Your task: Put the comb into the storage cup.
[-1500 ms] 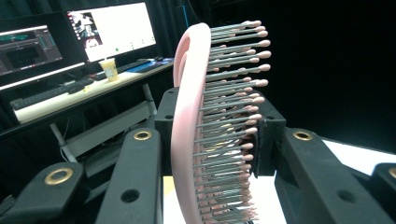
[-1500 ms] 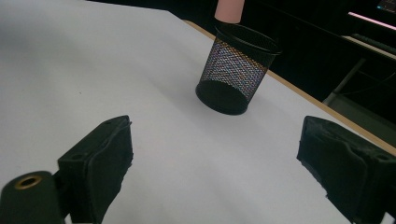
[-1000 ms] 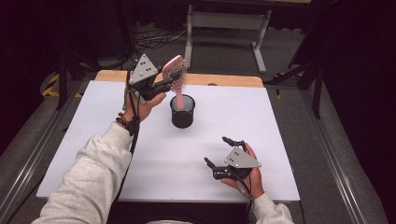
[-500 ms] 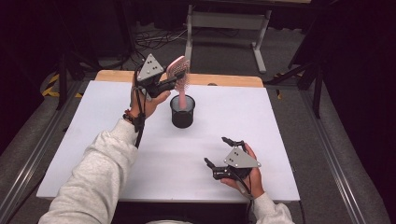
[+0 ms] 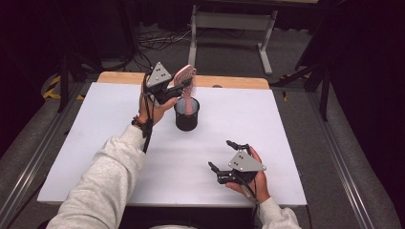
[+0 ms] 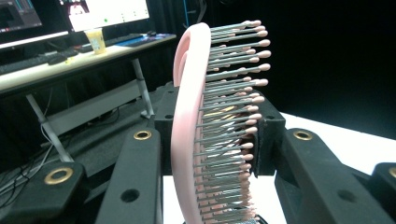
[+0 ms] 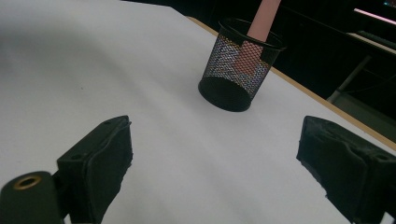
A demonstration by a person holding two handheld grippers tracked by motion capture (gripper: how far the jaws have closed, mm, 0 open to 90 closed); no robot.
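A: What does the left gripper view give that the high view can't?

B: The bristles. The pink hairbrush stands upright with its head clamped between the 2 jaws of the left hand-held gripper. The high view places its handle inside the black mesh cup on the far middle of the white worktop.

A: And the arms?

B: The left forearm reaches far forward, its hand-held gripper just above the cup's left rim. The right hand-held gripper rests low at the near right, jaws wide apart and empty, well apart from the cup.
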